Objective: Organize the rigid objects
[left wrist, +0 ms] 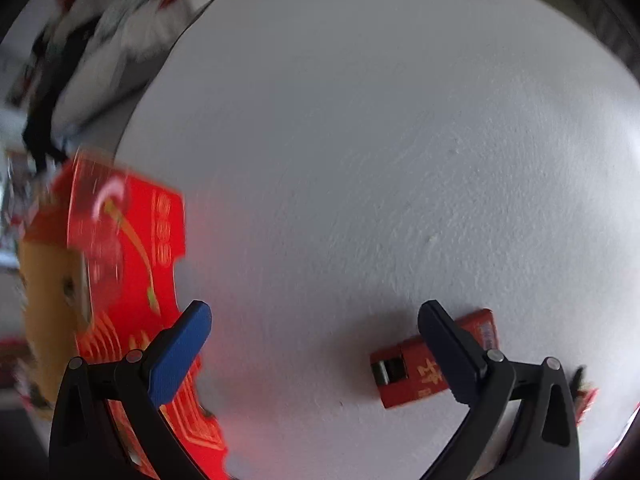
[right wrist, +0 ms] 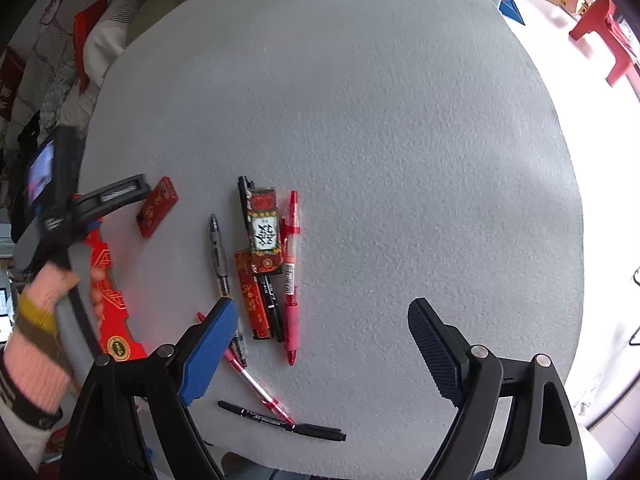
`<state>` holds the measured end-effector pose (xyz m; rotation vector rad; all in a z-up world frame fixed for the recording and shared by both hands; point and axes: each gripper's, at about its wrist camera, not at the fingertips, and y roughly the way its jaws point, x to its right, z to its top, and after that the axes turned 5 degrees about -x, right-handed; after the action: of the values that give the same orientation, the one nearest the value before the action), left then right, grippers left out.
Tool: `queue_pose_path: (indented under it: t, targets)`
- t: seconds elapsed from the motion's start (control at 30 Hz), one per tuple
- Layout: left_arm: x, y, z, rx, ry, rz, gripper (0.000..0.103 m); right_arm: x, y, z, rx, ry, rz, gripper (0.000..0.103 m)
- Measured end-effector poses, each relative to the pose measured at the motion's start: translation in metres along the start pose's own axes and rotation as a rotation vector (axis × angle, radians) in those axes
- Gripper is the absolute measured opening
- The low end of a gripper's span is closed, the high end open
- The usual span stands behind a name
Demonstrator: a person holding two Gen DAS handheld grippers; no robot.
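Left tongs [left wrist: 316, 322] spread, straddling bare white foam desk [left wrist: 360, 140]; small red rectangular lighter [left wrist: 404, 376] behind the right finger, liable to be nudged aside. Right tongs [right wrist: 324, 320] spread above the pen-and-box cluster [right wrist: 266, 264]; closing here risks scattering neighbours.

In the left wrist view, the large red cardboard piece with gold print [left wrist: 132, 264] at nine o'clock is motion-blurred, its print unreadable, and it runs off the bottom edge. The small red rectangular box with gold characters [left wrist: 416, 372] at five o'clock is partly hidden behind the left hand-held gripper [left wrist: 316, 354]. The clutter of fabric and red items [left wrist: 100, 40] at eleven o'clock is too smeared to identify.
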<state>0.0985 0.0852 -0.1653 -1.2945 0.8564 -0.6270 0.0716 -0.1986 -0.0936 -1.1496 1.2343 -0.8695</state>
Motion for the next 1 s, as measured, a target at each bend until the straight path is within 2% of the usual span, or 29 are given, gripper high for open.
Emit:
queue_pose_path:
  t: [0.07,0.1,0.17,0.23,0.33,0.43,0.5,0.53,0.6,0.67,0.77,0.8,0.83,0.9,1.0]
  targets:
    - [-0.003,-0.001,-0.004,-0.007,-0.062,-0.028,0.103,0.001,0.007,0.000,-0.014,0.014,0.000,0.088]
    - [-0.003,-0.001,-0.005,-0.010,-0.082,-0.019,0.103,0.002,0.010,-0.001,-0.021,0.023,0.000,0.088]
    - [0.002,0.000,-0.002,0.006,-0.046,0.064,0.103,0.004,0.014,-0.002,-0.037,0.035,0.005,0.088]
    - [0.012,0.000,-0.001,0.041,0.063,0.095,0.103,0.004,0.013,-0.003,-0.038,0.035,-0.001,0.088]
    - [0.024,-0.013,-0.015,0.138,0.288,0.012,0.103,0.003,0.008,-0.003,-0.029,0.024,-0.002,0.088]
    - [0.041,-0.025,-0.040,0.214,0.530,-0.008,0.103,0.003,0.007,-0.002,-0.024,0.029,0.005,0.088]
    - [0.052,-0.022,-0.053,0.212,0.631,-0.004,0.103,0.003,0.007,-0.001,-0.027,0.037,0.014,0.088]
    - [0.055,-0.019,-0.056,0.200,0.648,-0.016,0.103,0.003,0.006,0.000,-0.029,0.038,0.017,0.088]
    - [0.057,-0.012,-0.054,0.188,0.637,-0.003,0.103,0.000,0.007,0.000,-0.030,0.030,0.020,0.088]
    - [0.049,-0.009,-0.042,0.188,0.574,-0.018,0.103,-0.001,0.004,-0.001,-0.026,0.023,0.020,0.088]
    - [0.036,-0.007,-0.016,0.160,0.403,0.020,0.103,-0.001,0.001,-0.003,-0.019,0.021,0.013,0.088]
    - [0.026,-0.005,-0.008,0.126,0.333,-0.011,0.103,0.000,0.002,-0.004,-0.015,0.025,0.007,0.088]
    - [0.024,-0.005,-0.005,0.109,0.310,-0.037,0.103,0.001,0.002,-0.003,-0.013,0.029,0.004,0.088]
    - [0.026,-0.008,-0.004,0.108,0.332,-0.067,0.103,0.002,0.003,-0.004,-0.008,0.035,-0.008,0.088]
    - [0.038,-0.012,-0.021,0.131,0.443,-0.068,0.103,0.004,0.010,-0.003,-0.005,0.035,-0.039,0.088]
